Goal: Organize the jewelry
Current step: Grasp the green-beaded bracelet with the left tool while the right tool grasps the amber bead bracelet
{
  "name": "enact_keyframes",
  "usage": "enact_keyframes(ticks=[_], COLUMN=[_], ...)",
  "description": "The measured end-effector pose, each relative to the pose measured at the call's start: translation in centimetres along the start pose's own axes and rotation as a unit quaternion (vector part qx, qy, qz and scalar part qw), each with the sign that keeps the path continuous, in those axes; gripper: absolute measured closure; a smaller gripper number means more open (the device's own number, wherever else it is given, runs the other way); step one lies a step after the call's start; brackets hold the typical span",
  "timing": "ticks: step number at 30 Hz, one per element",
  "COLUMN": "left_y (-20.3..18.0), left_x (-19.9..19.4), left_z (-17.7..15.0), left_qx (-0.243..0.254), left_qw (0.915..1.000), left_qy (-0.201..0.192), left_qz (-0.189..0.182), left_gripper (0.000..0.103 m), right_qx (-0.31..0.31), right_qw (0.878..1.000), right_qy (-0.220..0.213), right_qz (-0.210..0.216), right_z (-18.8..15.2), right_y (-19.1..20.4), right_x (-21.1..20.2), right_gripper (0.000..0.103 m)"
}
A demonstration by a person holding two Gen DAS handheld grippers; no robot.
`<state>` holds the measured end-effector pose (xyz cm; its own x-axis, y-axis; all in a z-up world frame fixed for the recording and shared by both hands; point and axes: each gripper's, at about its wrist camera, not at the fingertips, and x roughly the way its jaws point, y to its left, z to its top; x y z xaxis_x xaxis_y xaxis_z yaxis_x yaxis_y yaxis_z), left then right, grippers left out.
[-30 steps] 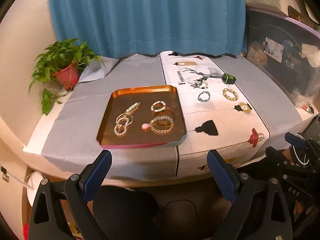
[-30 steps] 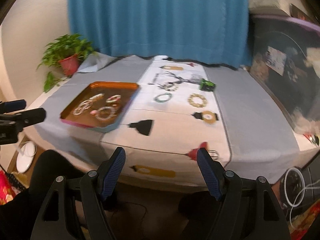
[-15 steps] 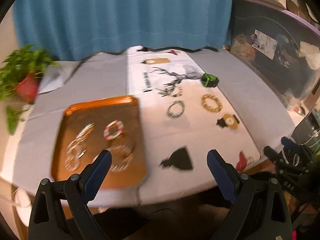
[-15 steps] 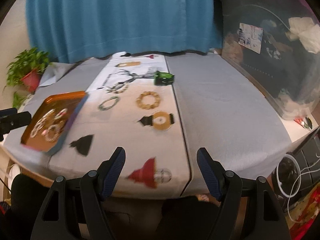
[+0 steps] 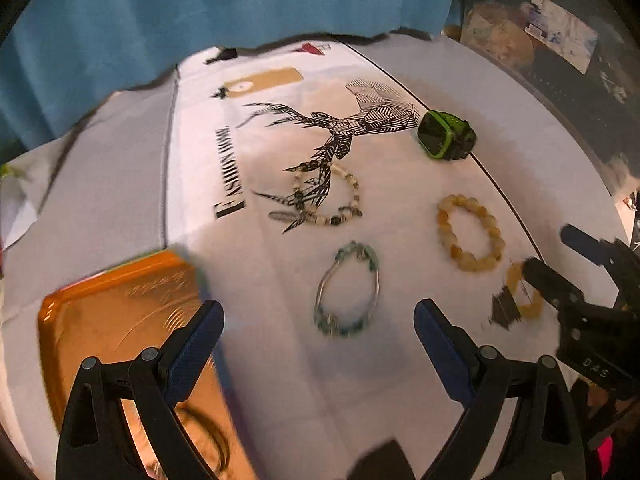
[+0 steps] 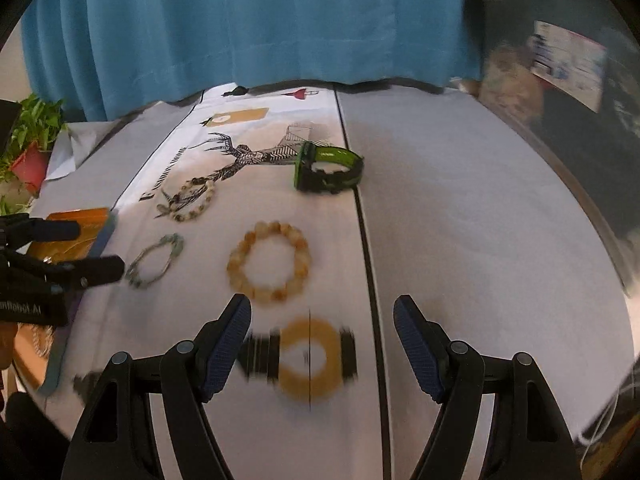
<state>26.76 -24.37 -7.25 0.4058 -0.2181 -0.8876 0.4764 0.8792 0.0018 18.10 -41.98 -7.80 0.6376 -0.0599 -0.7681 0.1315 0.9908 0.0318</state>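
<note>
Four loose pieces of jewelry lie on the white printed runner [image 5: 276,288], and I'll place them all against the orange tray [image 5: 100,332] at its left edge. Nearest the tray is a thin green-and-silver bracelet [image 5: 347,289], an oval of wire with small greenish stones at both ends, its long axis running away from the near table edge. Farther back from the tray, on the black stag print, sits a bracelet of mixed cream and dark beads [image 5: 328,194] with a feather charm trailing toward the tray. Farther out across the runner is a chunky bracelet of round, translucent amber beads [image 5: 470,232], a slightly stretched ring. Farthest from the tray, at the runner's black border, a green-and-black watch [image 5: 445,135] stands on its edge, its strap curled in a loop and its dark rectangular face turned toward the tray. The tray is glossy with rounded corners, and blurred rings show inside it.

The left gripper [image 5: 316,332] hangs just above the runner beside the tray, jaws spread wide around nothing, the green-and-silver bracelet just ahead between its blue pads. The right gripper [image 6: 322,332] is likewise spread wide and empty, well away from the tray, with the amber bracelet [image 6: 269,266] just beyond its tips.
</note>
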Motion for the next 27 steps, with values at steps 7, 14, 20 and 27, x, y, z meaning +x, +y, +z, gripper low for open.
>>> enact_keyframes(ticks=[7, 14, 20, 27], left_y=[1.3, -0.8, -2.0, -1.8], left_x=[3.7, 3.5, 2.0, -5.0], left_z=[1.2, 0.7, 0.2, -1.9], left_qx=[0.008, 0.066, 0.061, 0.029], left_qw=[0.9994, 0.9969, 0.9956, 0.9961], left_qy=[0.033, 0.018, 0.028, -0.027], left_qz=[-0.002, -0.038, -0.065, -0.079], left_gripper=[0.017, 0.084, 0.101, 0.101], right_qx=[-0.029, -0.024, -0.071, -0.068], right_qw=[0.999, 1.0, 0.997, 0.997], right_qy=[0.022, 0.015, 0.018, -0.043], right_qz=[-0.016, -0.006, 0.014, -0.011], right_z=[2.5, 2.3, 2.0, 1.5], right_y=[0.7, 0.0, 2.3, 2.7], right_x=[4.9, 6.3, 5.3, -2.0], right_gripper=[0.029, 0.041, 0.09, 0.09])
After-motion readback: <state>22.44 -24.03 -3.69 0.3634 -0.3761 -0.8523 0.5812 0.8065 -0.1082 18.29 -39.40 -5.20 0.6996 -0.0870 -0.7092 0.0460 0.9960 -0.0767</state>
